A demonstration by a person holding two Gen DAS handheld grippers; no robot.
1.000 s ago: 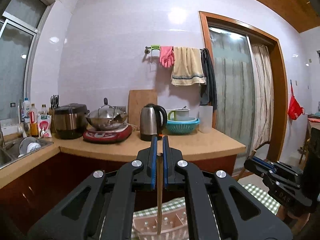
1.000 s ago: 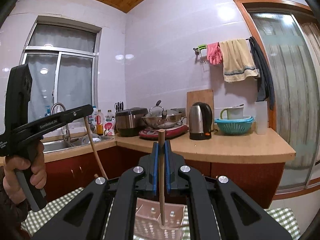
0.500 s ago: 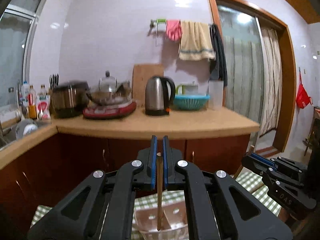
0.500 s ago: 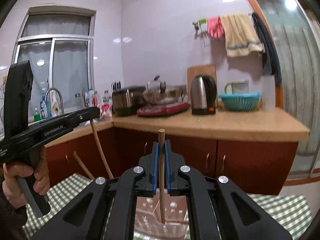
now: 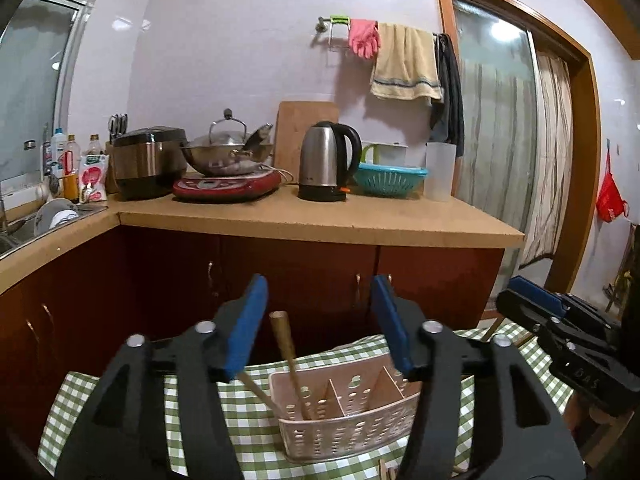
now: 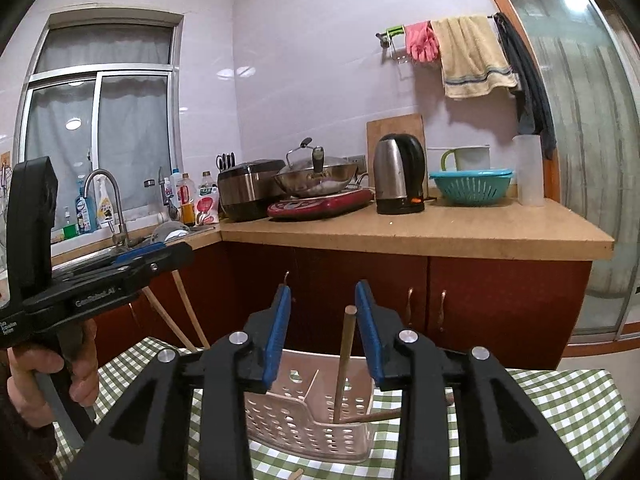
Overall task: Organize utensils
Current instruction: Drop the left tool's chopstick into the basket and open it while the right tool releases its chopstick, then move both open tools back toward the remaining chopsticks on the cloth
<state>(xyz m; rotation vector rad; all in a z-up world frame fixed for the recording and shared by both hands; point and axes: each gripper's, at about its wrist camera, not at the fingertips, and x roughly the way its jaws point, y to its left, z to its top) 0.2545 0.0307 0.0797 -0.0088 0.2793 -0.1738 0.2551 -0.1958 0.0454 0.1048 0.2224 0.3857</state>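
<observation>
In pink perforated caddy (image 5: 348, 424): slim wooden chopstick (image 5: 289, 364), leaning.

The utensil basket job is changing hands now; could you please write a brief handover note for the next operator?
Left gripper: open, over the first chopstick, which stands in the basket's end compartment.
Right gripper: open, over the second chopstick, also standing in the basket.
Done: both are in.
Left: withdraw; a wooden piece on the checked cloth may need collecting.
</observation>
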